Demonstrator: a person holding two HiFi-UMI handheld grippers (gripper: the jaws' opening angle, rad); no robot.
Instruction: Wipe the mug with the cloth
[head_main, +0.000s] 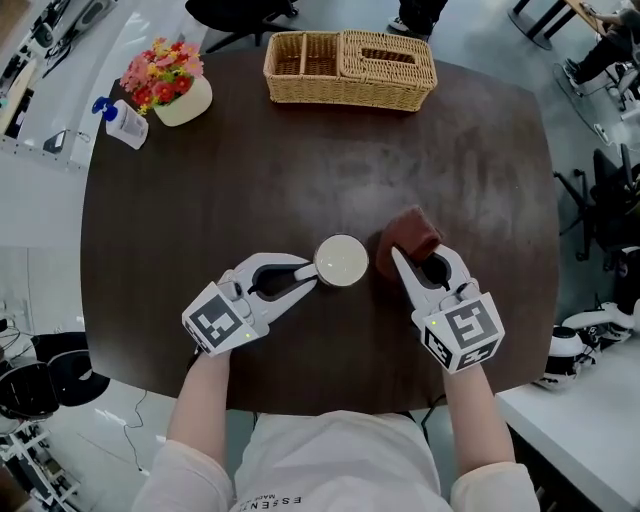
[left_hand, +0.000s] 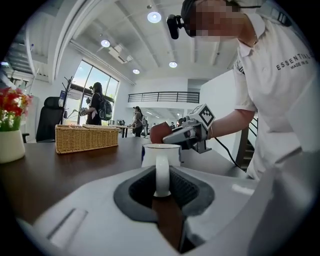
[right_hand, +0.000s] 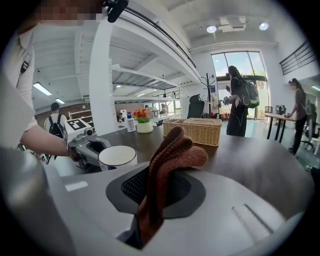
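Your left gripper (head_main: 305, 280) is clamped on the handle (left_hand: 161, 172) of the mug (head_main: 341, 260), which stands on the tabletop (head_main: 300, 150). Judge the mug rigid, glazed, likely slippery and breakable. Your right gripper (head_main: 425, 262) pinches the soft, limp cloth (head_main: 410, 235) just beside it.

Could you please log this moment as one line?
left tongs: shut on mug handle | right tongs: shut on cloth | cloth beside mug

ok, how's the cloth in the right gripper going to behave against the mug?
Likely floppy: the cloth bunches and flops over in the right gripper. Its knitted weave probably grips rather than slips, and should mould around the mug.
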